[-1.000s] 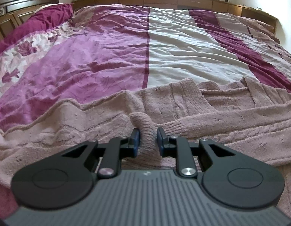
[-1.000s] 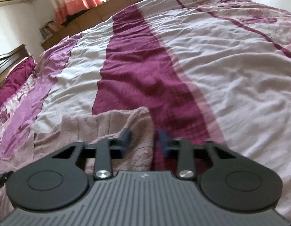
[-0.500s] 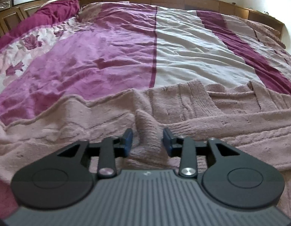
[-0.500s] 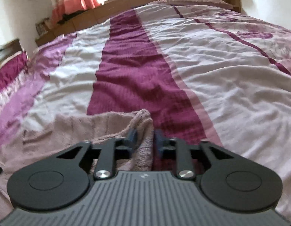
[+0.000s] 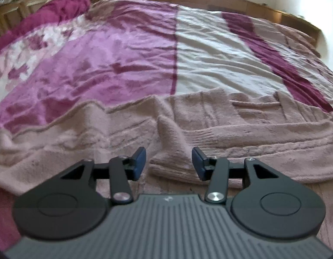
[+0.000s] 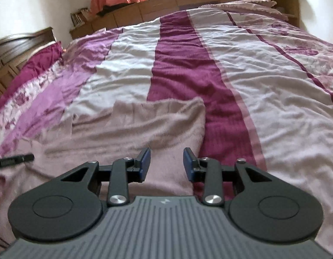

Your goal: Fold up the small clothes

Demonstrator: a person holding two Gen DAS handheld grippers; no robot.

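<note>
Striped pink and maroon bedding (image 6: pixel 274 90) carries a pale pink knitted sweater (image 5: pixel 242 133), its long axis running sideways across both views. Its folded cuff lies directly ahead of the left hand-held gripper (image 5: pixel 169 164), jaws apart and empty; the right hand-held gripper (image 6: pixel 166 164), likewise parted, hovers low over the sweater's right edge.

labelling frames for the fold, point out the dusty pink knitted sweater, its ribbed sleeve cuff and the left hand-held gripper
dusty pink knitted sweater (image 6: pixel 134 129): right wrist view, on the flat body panel.
ribbed sleeve cuff (image 5: pixel 172 164): left wrist view, on the cuff's ribbing.
left hand-held gripper (image 5: pixel 169 161): left wrist view, midway between its open fingertips.
</note>
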